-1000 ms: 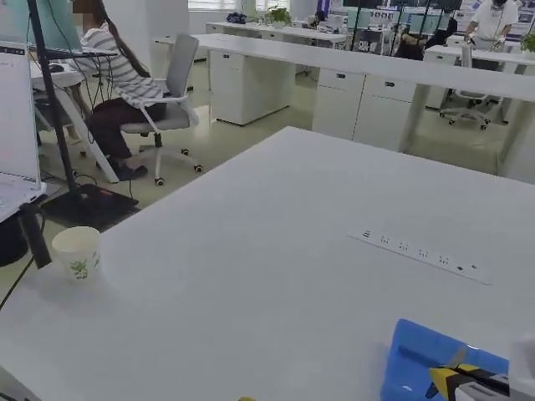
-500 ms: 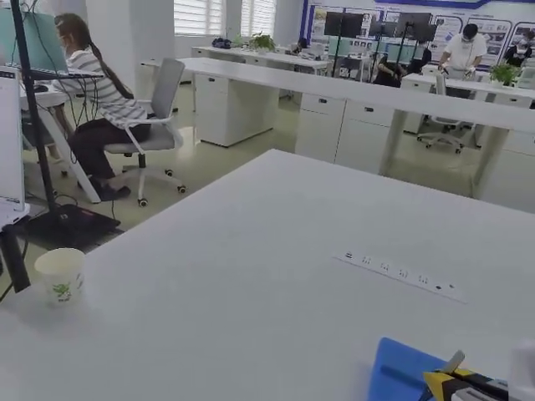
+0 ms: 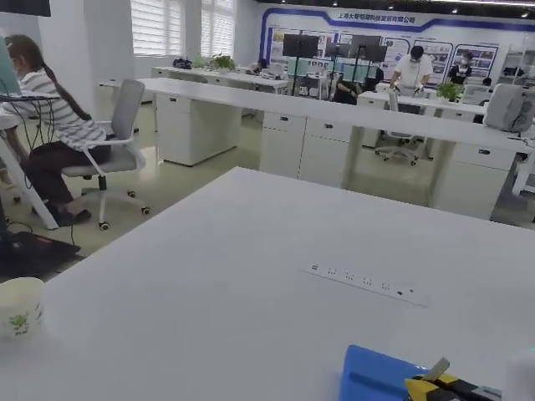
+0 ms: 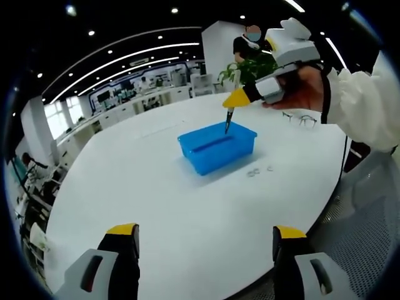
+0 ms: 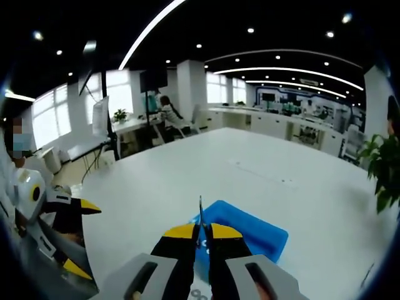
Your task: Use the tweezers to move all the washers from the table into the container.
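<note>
The blue container (image 4: 217, 147) stands on the white table (image 4: 156, 187), and two small washers (image 4: 253, 172) lie on the table just beside it. My right gripper (image 4: 236, 98), held in a hand, is shut on thin tweezers (image 4: 227, 120) whose tip points down over the container's inside. In the right gripper view its yellow jaws (image 5: 202, 230) pinch the tweezers (image 5: 200, 211) above the container (image 5: 253, 236). The head view catches the container (image 3: 372, 380) and a yellow gripper tip (image 3: 422, 386) at the bottom edge. My left gripper (image 4: 205, 234) hangs open and holds nothing, well short of the container.
A paper cup (image 3: 18, 307) stands at the table's left edge and a white power strip (image 3: 365, 282) lies mid-table. A pair of glasses (image 4: 303, 119) and a potted plant (image 4: 250, 65) sit beyond the container. People sit and stand at desks far behind.
The head camera has tilted up and swung, so the whole picture shifted. The gripper with the tweezers stays at the blue container; no thing has visibly moved.
</note>
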